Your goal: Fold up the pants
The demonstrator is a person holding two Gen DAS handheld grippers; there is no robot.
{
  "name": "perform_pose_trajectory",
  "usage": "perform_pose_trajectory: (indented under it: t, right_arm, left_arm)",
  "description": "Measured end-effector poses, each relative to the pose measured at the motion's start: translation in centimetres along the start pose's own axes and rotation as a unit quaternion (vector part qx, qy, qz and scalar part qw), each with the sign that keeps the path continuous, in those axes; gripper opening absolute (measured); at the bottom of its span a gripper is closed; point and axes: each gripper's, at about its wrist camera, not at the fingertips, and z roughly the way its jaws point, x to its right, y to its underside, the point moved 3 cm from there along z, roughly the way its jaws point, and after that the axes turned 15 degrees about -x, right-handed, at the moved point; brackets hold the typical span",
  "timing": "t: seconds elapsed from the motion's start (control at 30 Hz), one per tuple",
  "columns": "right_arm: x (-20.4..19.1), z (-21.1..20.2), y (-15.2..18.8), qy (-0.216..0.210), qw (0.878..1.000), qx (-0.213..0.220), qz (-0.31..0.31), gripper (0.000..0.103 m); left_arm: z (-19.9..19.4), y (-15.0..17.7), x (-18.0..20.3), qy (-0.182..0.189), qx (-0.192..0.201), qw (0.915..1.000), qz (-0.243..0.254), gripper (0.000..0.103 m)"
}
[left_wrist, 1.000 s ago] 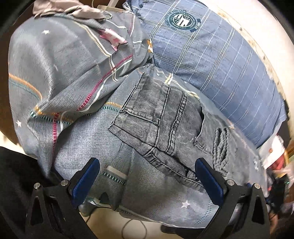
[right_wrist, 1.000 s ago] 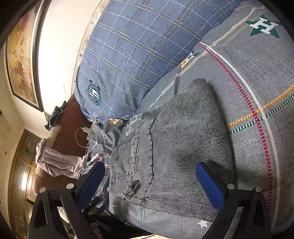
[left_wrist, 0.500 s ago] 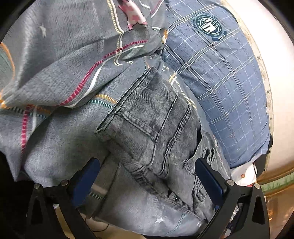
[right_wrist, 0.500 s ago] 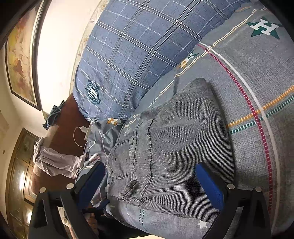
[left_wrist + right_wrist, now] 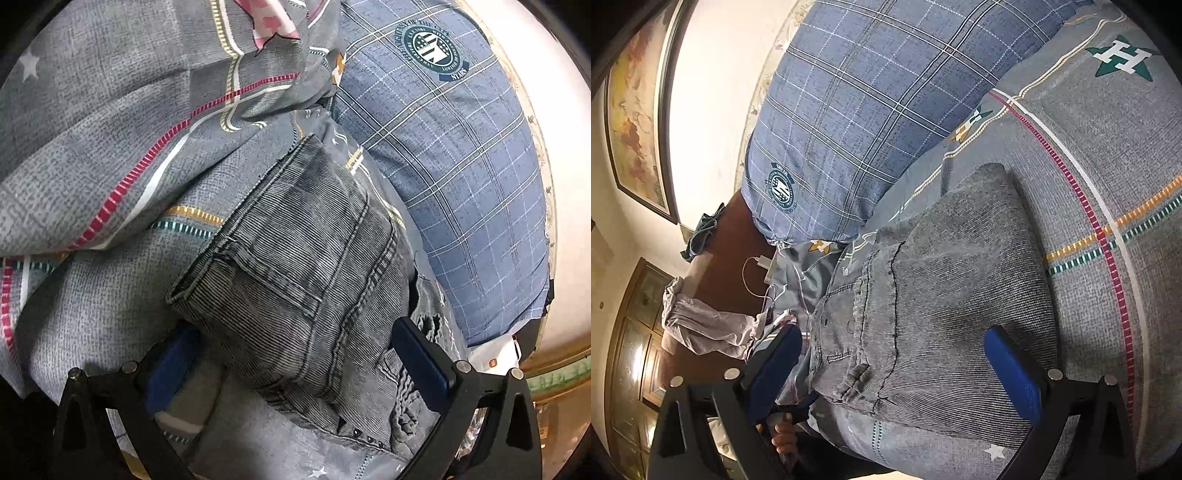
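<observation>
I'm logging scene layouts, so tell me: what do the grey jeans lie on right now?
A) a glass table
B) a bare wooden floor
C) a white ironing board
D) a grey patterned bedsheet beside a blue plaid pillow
D: the folded grey jeans rest on the grey patterned bedsheet, with the blue plaid pillow next to them, seen from both wrist views.

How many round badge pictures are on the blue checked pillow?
1 that shows. The round badge sits near one end of the blue checked pillow, which lies beside the folded grey pants on the bed. Others may be hidden on its far side.
</observation>
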Motion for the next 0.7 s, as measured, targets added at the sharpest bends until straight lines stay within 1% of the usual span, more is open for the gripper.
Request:
perform_pose_trajectory:
  t: [0.27, 0.3, 0.33, 0.37, 0.4, 0.43, 0.5, 0.57, 0.63, 0.67, 0.7]
  right_arm:
    - [-0.1, 0.7, 0.1, 0.009, 1.000, -0.010, -0.004, 0.101]
    - [0.0, 0.8, 0.1, 0.009, 1.000, -0.010, -0.003, 0.101]
    - [0.0, 0.8, 0.0, 0.009, 1.000, -0.011, -0.003, 0.101]
    - [0.0, 0.8, 0.0, 0.009, 1.000, -0.011, -0.003, 0.101]
    - [0.0, 0.9, 0.0, 0.009, 1.000, -0.012, -0.004, 0.101]
    - [-0.1, 1.0, -0.1, 0.010, 1.000, -0.014, -0.006, 0.101]
    - [-0.2, 1.2, -0.1, 0.019, 1.000, -0.017, -0.011, 0.101]
    - [-0.3, 1.4, -0.1, 0.037, 0.999, -0.018, -0.017, 0.101]
    - [-0.5, 1.7, 0.0, 0.057, 0.998, -0.020, -0.023, 0.101]
    - [-0.7, 1.8, 0.1, 0.071, 0.997, -0.021, -0.027, 0.101]
    - [-1.3, 1.9, 0.2, 0.076, 0.996, -0.022, -0.033, 0.101]
  left_arm:
    - [-0.4, -0.4, -0.6, 0.017, 0.009, 0.9997, -0.014, 0.102]
    - [-0.4, -0.4, -0.7, 0.018, 0.008, 0.9997, -0.016, 0.101]
    - [-0.3, -0.6, -0.6, 0.022, 0.011, 0.9997, -0.006, 0.091]
    - [-0.2, -0.8, -0.5, 0.011, 0.009, 0.9999, 0.001, 0.069]
    - [-0.1, -0.9, -0.7, -0.006, 0.002, 1.0000, 0.007, 0.055]
    - [0.1, -1.0, -0.7, -0.023, -0.005, 0.9997, 0.009, 0.037]
    - [0.2, -1.1, -0.8, -0.025, -0.003, 0.9996, 0.016, 0.034]
    - [0.1, -0.8, -0.4, -0.036, 0.005, 0.9989, 0.030, 0.026]
    - [0.0, -0.6, 0.2, -0.045, 0.013, 0.9980, 0.043, 0.021]
    - [-0.2, -0.5, 0.6, -0.051, 0.018, 0.9971, 0.053, 0.019]
    - [-0.4, -0.4, 0.9, -0.054, 0.022, 0.9964, 0.062, 0.018]
